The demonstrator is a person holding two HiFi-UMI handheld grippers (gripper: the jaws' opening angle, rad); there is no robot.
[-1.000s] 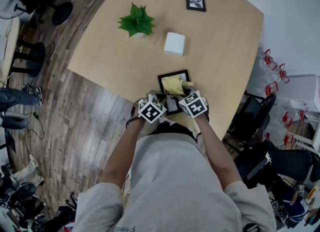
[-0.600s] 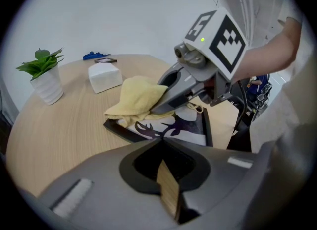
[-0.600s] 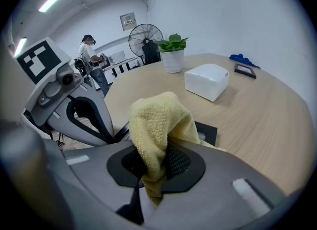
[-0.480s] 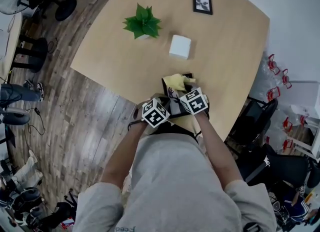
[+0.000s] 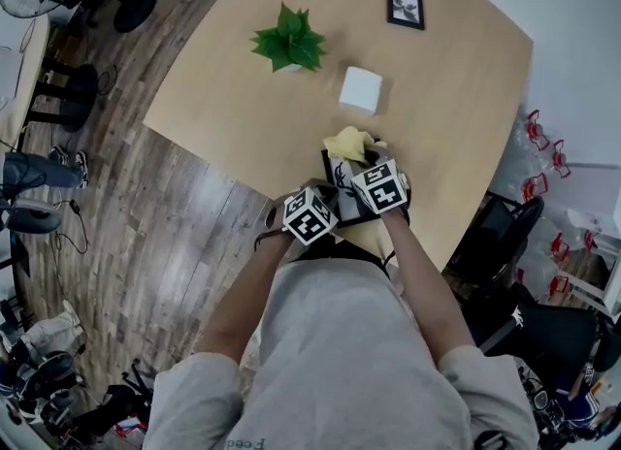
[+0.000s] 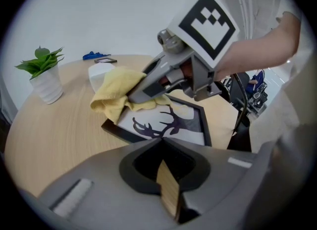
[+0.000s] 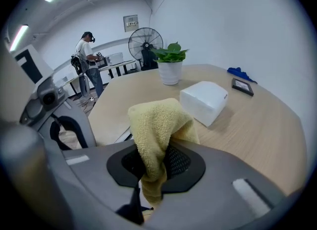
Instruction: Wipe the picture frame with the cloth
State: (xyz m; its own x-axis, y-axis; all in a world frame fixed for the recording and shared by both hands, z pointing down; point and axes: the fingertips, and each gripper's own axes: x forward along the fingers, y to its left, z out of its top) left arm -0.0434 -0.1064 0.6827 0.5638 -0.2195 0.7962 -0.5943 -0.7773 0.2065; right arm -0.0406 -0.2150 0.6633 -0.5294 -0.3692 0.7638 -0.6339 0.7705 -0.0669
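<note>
Wiping under way: our right gripper (image 7: pixel 153 174), clamped on yellow cloth (image 6: pixel 116 92), sits at far end of picture frame (image 6: pixel 156 125); left gripper (image 6: pixel 168 194) clamps near edge; most glass likely remains.

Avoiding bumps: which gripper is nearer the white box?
Right. The right gripper holds the cloth on the picture frame, at its end toward the white box; the left gripper grips it from the near side.

We wear a pale grey short-sleeved shirt (image 5: pixel 340 361). Our left gripper (image 6: pixel 167 189) and right gripper (image 7: pixel 148 179) are grey, each with a black-and-white marker cube (image 5: pixel 310 215) behind its jaws.
</note>
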